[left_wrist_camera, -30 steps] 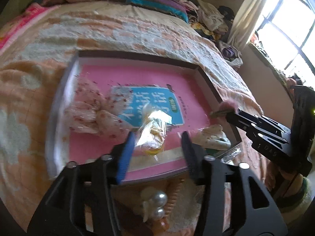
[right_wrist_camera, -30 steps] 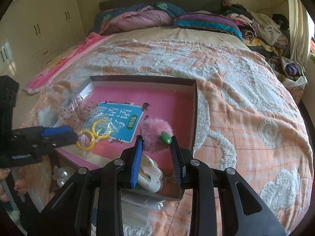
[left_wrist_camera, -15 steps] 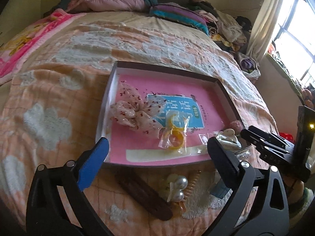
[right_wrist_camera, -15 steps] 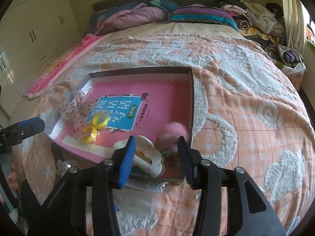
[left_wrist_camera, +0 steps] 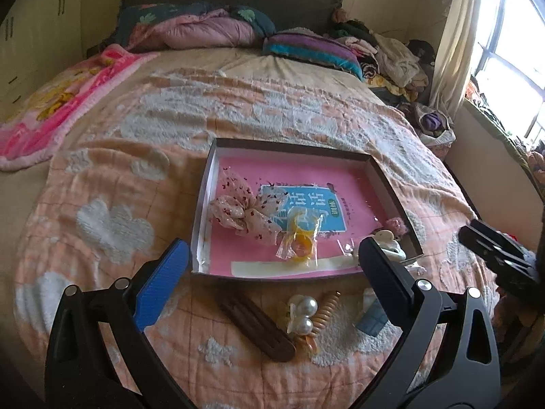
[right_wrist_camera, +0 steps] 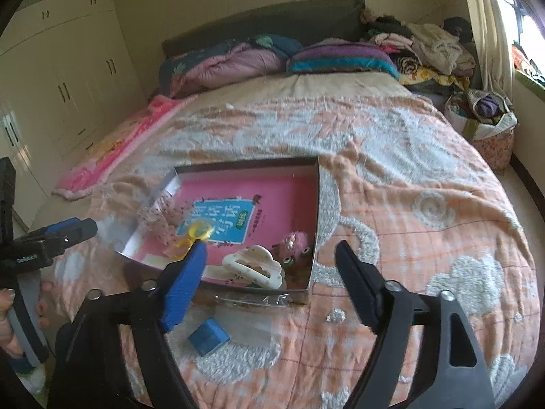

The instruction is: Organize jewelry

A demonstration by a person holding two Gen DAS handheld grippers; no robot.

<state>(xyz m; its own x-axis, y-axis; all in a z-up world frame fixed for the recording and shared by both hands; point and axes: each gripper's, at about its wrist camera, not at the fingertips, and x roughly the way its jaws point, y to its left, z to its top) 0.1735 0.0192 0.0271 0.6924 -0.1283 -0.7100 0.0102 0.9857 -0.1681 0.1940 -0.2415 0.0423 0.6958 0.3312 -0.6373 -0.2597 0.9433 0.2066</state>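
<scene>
both claws (left_wrist_camera: 272, 266) (right_wrist_camera: 269, 286) now wide apart, back from box (left_wrist_camera: 374, 167)

- My right gripper's (right_wrist_camera: 272, 266) blue finger (right_wrist_camera: 185, 284) covers part of the yellow rings' bag (right_wrist_camera: 197, 233).
- Print on the blue label (left_wrist_camera: 303, 213) is too small for me to read.
- The left gripper's (left_wrist_camera: 272, 276) handles run off the bottom edge.

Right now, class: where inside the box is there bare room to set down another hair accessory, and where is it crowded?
The box is free along its far pink floor, between the far wall and the blue label. Crowded: the scrunchie and bagged yellow rings at left and centre, the cream claw clip and pink pompom in the near right corner.
</scene>
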